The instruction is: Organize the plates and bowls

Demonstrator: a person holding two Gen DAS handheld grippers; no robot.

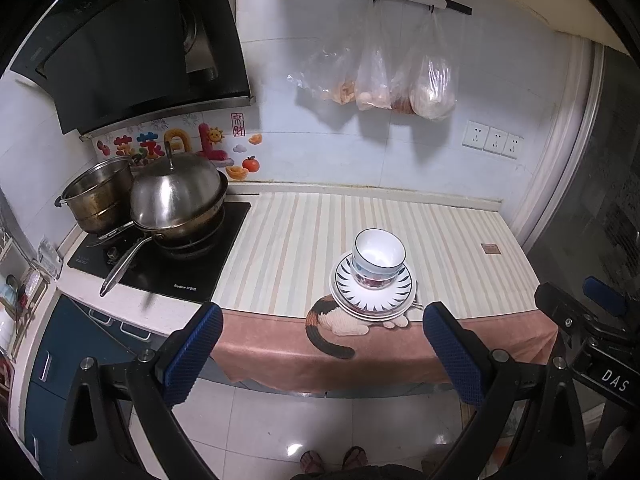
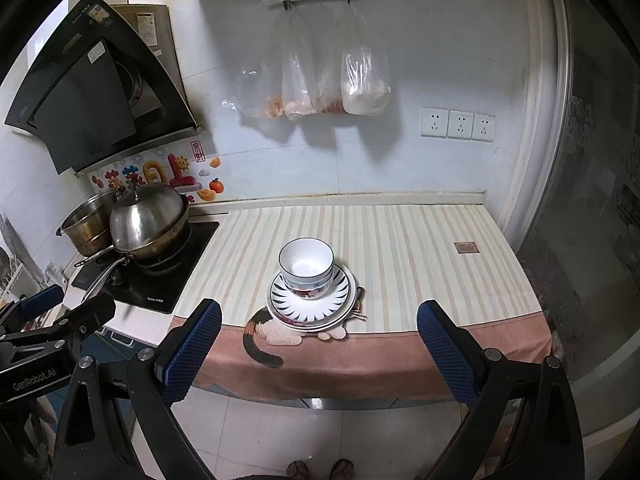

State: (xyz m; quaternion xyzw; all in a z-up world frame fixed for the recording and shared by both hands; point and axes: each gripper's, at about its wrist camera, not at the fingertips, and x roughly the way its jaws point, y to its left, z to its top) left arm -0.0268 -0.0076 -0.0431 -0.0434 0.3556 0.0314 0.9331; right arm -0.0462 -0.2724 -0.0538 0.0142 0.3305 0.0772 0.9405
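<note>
A stack of bowls (image 1: 378, 261) (image 2: 306, 269), white inside with blue rims, stands on a stack of plates (image 1: 374, 298) (image 2: 312, 304) with a dark ray pattern. The stack sits near the front edge of the striped cloth on the counter (image 1: 288, 240) (image 2: 420, 264). My left gripper (image 1: 322, 324) is open and empty, held off the counter's front edge, short of the stack. My right gripper (image 2: 318, 322) is open and empty, also in front of the counter. The right gripper's body shows at the right edge of the left wrist view (image 1: 592, 320).
A lidded wok (image 1: 178, 200) (image 2: 148, 220) and a steel pot (image 1: 98, 196) sit on the black cooktop (image 1: 160, 264) at left. Plastic bags (image 1: 400, 80) (image 2: 332, 84) hang on the back wall. A tall appliance (image 2: 592, 200) stands at right. The cloth's pink border (image 1: 360, 352) hangs over the front edge.
</note>
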